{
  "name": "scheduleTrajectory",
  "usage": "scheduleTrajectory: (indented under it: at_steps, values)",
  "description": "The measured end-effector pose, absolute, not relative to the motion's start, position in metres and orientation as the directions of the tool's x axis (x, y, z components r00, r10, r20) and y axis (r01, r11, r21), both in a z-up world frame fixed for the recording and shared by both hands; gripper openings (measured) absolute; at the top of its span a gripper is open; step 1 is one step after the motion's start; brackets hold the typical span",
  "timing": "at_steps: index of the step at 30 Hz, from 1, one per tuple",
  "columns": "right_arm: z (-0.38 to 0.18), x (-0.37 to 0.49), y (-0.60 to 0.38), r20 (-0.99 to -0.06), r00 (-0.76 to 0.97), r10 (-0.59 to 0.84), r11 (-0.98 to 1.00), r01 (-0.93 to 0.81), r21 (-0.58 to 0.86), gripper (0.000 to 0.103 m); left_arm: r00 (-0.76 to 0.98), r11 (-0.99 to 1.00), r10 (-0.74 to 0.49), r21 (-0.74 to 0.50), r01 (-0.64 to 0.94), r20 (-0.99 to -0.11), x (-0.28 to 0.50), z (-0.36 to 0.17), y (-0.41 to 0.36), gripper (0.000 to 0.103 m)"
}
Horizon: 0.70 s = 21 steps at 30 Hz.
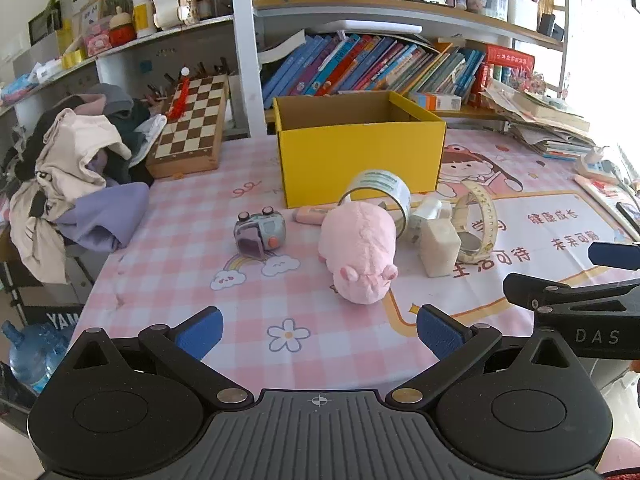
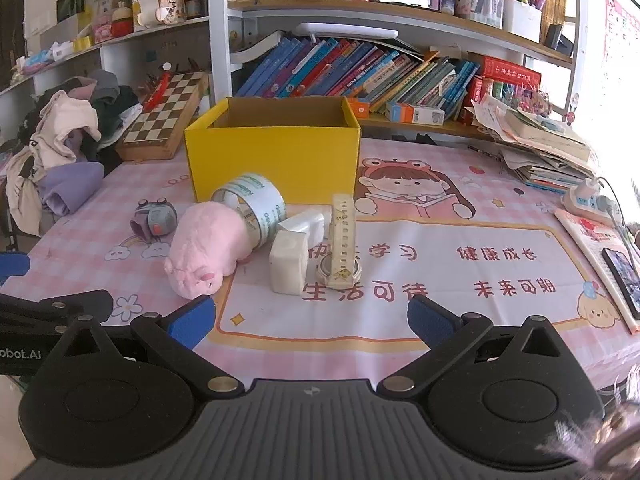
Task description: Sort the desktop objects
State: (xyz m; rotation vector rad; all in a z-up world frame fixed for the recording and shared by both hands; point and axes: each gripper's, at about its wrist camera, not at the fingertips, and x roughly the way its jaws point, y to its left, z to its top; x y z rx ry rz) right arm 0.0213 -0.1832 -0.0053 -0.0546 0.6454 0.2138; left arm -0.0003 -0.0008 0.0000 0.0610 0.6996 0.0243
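Left wrist view shows both your grippers, left point(image 1: 319, 332) and right point(image 2: 311, 320), gaping and holding nothing, short of the pig point(image 1: 360, 250), tape point(image 1: 380, 196) and watch point(image 1: 478, 220) lying before the yellow box point(image 1: 360, 160), so any pickup calls for closing in on one item.

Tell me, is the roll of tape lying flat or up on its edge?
On edge, tilted: the tape roll shows its open hole toward the cameras and leans against the pink plush pig.

The mat point(image 2: 440, 312) carries red Chinese: 学习, 健康成长, 生活可待, 未来可期. At the left view's right edge, the right gripper point(image 1: 592, 312) reads "DAS"; at the right view's left edge, the left gripper point(image 2: 24, 344) reads "obot.AI". "YAM" marks a black object point(image 1: 60, 320) lower left.
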Motion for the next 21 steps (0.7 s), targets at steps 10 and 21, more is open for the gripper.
scheduleTrajectory:
  at_steps: [10, 21]
  values:
    - [-0.003, 0.02, -0.181, -0.593, 0.787, 0.172, 0.976, -0.219, -0.008, 0.103, 0.75, 0.999, 0.042, 0.053, -0.01, -0.66, 0.0, -0.001, 0.003, 0.103]
    - [-0.003, 0.018, -0.18, -0.602, 0.782, 0.16, 0.979, -0.205, -0.007, 0.103, 0.76, 0.997, 0.049, 0.076, 0.0, -0.649, -0.002, 0.001, 0.004, 0.103]
